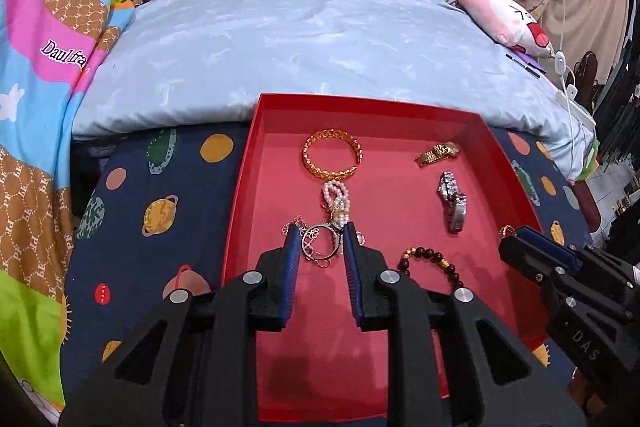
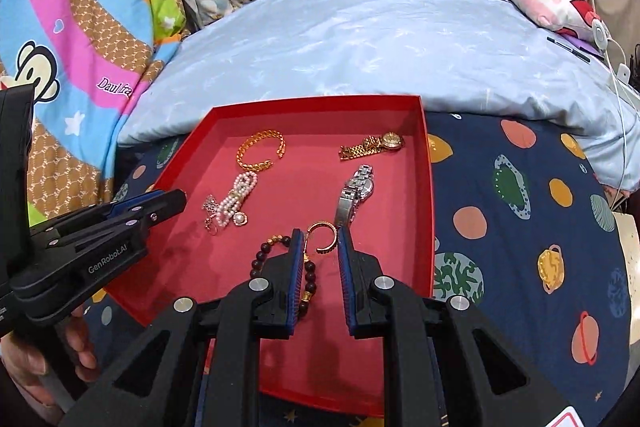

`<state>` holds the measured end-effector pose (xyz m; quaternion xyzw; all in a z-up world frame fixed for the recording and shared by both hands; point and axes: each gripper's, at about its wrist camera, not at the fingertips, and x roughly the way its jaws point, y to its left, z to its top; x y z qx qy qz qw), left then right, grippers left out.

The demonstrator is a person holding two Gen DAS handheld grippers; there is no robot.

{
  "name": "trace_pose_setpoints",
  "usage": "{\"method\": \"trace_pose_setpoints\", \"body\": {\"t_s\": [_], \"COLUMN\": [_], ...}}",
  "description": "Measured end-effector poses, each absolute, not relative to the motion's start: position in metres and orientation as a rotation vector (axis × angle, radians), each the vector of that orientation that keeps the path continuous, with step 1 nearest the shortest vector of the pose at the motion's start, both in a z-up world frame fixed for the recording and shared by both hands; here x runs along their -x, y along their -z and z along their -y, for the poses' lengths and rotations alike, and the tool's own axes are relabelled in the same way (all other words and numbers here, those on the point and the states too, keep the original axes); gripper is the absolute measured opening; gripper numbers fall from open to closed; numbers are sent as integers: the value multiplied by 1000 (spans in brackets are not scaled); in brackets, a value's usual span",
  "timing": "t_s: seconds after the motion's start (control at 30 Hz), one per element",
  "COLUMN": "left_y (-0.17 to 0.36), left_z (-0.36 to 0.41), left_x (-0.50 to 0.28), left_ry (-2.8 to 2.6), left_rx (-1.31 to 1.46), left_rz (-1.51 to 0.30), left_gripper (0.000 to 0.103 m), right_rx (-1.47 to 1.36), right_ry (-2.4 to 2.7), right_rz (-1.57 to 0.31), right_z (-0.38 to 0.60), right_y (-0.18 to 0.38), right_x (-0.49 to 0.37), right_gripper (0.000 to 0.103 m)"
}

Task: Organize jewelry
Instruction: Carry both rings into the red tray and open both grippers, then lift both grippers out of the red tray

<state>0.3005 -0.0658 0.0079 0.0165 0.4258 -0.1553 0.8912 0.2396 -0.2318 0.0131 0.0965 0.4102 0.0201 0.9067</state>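
Gold bangle [image 1: 332, 155], perhaps open-ended, flat in red tray [image 1: 240, 187].

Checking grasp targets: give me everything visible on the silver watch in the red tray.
The silver watch is a metal-link wristwatch with a shiny, faceted-looking case; its dial cannot be read. It lies flat on the floor of the red tray, right of centre, band stretched out lengthwise, case toward the far end. The gold watch lies beyond it, apart. The near band end comes close to the gold ring; contact cannot be told. Neither gripper touches it; the right gripper is open just short of it.
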Motion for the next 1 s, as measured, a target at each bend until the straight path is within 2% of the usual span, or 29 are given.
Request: {"method": "trace_pose_setpoints", "body": {"t_s": [0.03, 0.13, 0.17, 0.43, 0.63, 0.93, 1.0], "left_y": [-7, -7, -8, -16, -23, -32, -32], "left_z": [66, 65, 65, 63, 61, 48, 42], "left_x": [-300, -299, -298, -279, -258, -214, -202], "left_ry": [317, 291, 286, 274, 274, 267, 260], "left_rx": [-38, -39, -42, -50, -54, -40, -38], "left_rz": [-884, -879, -874, -874, -879, -881, -880], "left_gripper": [22, 33, 34, 34, 34, 47, 54], "right_rx": [-195, -191, -195, -199, -203, -232, -236], "right_ry": [-34, -8, -8, -9, -15, -6, -2], "right_rz": [-846, -821, -815, -789, -785, -801, -819], "right_z": [232, 235, 236, 235, 229, 228, 226], "right_y": [-13, -18, -20, -37, -43, -43, -35], "right_x": [-239, -235, -233, -211, -187, -137, -123], "right_gripper": [17, 20, 20, 26, 26, 31, 34]}}
